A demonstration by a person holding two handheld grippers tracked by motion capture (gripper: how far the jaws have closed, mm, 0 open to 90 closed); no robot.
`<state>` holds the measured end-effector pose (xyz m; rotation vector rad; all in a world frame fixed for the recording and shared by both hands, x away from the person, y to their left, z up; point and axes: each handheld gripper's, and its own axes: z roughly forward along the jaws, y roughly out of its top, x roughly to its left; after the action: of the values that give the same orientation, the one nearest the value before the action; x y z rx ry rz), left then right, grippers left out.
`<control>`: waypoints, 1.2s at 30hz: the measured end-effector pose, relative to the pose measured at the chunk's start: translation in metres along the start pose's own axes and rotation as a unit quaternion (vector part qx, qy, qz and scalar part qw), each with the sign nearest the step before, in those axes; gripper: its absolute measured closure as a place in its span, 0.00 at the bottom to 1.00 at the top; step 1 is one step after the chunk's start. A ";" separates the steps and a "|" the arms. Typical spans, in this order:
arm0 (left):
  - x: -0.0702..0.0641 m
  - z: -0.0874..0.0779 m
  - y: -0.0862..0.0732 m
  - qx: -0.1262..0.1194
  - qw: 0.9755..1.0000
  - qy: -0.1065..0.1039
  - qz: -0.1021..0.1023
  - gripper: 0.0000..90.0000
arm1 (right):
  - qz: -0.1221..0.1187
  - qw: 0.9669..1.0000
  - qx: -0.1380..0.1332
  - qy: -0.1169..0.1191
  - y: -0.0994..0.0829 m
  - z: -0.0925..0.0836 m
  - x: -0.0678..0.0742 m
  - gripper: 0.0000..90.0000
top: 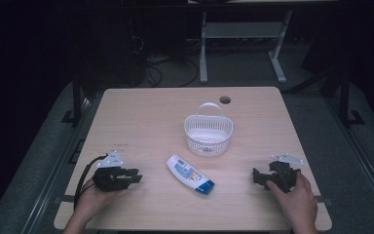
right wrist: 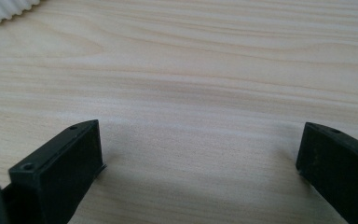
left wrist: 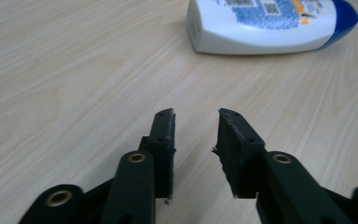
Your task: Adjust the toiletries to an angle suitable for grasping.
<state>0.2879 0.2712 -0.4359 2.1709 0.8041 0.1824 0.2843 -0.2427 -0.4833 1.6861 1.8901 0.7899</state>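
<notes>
A white bottle with a blue cap and a blue label [top: 190, 174] lies on its side near the middle of the wooden table, cap toward the front right. In the left gripper view the bottle [left wrist: 270, 25] lies ahead and to the right. My left gripper [top: 139, 176] sits at the front left, pointing toward the bottle. Its jaws stand a little apart with nothing between them [left wrist: 196, 116]. My right gripper [top: 255, 176] rests at the front right, and its jaws stand wide apart over bare wood [right wrist: 200, 126]. A white slotted basket [top: 208, 141] with a handle stands behind the bottle.
The table [top: 151, 112] has a cable hole [top: 225, 100] near its far edge. The basket's ribbed edge [right wrist: 4, 9] peeks into the top left corner of the right gripper view. A desk frame and cables stand on the dark floor beyond the table.
</notes>
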 end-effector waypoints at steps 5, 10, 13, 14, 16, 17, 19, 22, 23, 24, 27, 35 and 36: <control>-0.002 0.000 0.011 0.000 1.000 -0.011 -0.004 0.91 | 0.000 1.000 0.000 0.000 0.000 0.000 0.000 0.00; -0.007 0.001 0.024 -0.002 1.000 -0.025 0.004 1.00 | 0.000 1.000 0.000 0.000 0.000 0.000 0.000 0.00; -0.010 0.004 0.033 -0.007 0.999 -0.029 0.014 1.00 | 0.000 1.000 0.000 0.000 0.000 0.000 0.000 0.00; -0.011 0.005 0.035 -0.007 0.999 -0.030 0.016 1.00 | 0.000 1.000 0.000 0.000 0.000 0.000 0.000 0.00; -0.014 0.007 0.040 -0.007 0.999 -0.035 0.021 1.00 | 0.000 1.000 0.000 0.000 0.000 0.000 0.000 0.00; -0.014 0.007 0.040 -0.007 0.999 -0.035 0.021 1.00 | 0.000 1.000 0.000 0.000 0.000 0.000 0.000 0.00; -0.016 0.010 0.044 -0.006 0.999 -0.040 0.028 1.00 | 0.000 1.000 0.000 0.000 0.000 0.000 0.000 0.00; -0.020 0.015 0.053 -0.006 0.998 -0.047 0.032 1.00 | 0.000 1.000 0.000 0.000 0.000 0.000 0.000 0.00; -0.021 0.017 0.055 -0.005 0.998 -0.047 0.034 1.00 | 0.000 1.000 0.000 0.000 0.000 0.000 0.000 0.00; -0.021 0.017 0.055 -0.005 0.998 -0.047 0.034 1.00 | 0.000 1.000 0.000 0.000 0.000 0.000 0.000 0.00; -0.028 0.026 0.065 -0.007 0.997 -0.058 0.041 1.00 | 0.000 1.000 0.000 0.000 0.000 0.000 0.000 0.00; -0.039 0.043 0.077 -0.003 0.996 -0.073 0.051 1.00 | 0.000 1.000 0.000 0.000 0.000 0.000 0.000 0.00; -0.040 0.045 0.079 -0.003 0.996 -0.074 0.055 1.00 | 0.000 1.000 0.000 0.000 0.000 0.000 0.000 0.00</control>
<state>0.3118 0.1804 -0.4033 2.1963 0.6011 0.0777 0.2843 -0.2427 -0.4833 1.6860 1.8901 0.7901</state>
